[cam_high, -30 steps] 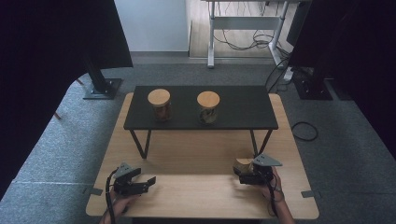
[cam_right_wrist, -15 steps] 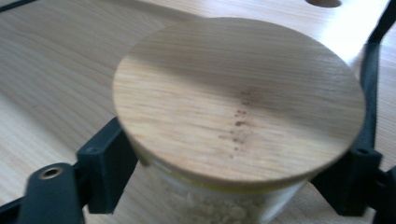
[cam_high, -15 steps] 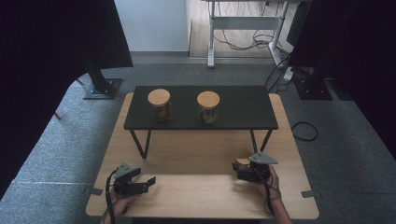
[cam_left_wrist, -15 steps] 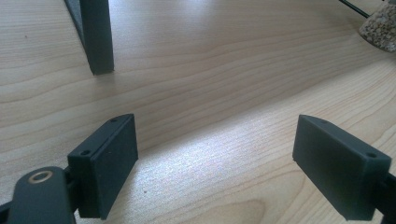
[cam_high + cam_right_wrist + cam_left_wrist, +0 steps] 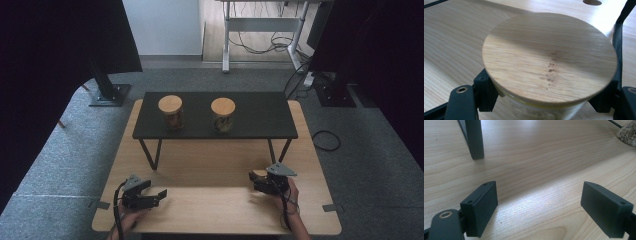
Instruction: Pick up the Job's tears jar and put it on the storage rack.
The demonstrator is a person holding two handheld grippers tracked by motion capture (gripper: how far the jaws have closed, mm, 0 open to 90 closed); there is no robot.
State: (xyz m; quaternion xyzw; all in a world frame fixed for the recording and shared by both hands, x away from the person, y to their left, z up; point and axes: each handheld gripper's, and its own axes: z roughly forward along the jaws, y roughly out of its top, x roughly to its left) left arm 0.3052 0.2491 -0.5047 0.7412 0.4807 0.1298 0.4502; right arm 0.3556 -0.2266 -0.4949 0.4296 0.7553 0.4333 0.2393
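1. Glass jar (image 5: 541, 113) with a round, flat wooden lid (image 5: 549, 56); lid on, seated level.
2. Lid: pale grain, a short line of small dark specks right of centre.
3. Jar stands upright on the light wooden table (image 5: 210, 165), near its front right corner, in front of the black shelf's right legs.
4. Contents whitish, granular; seen through the glass just under the lid.
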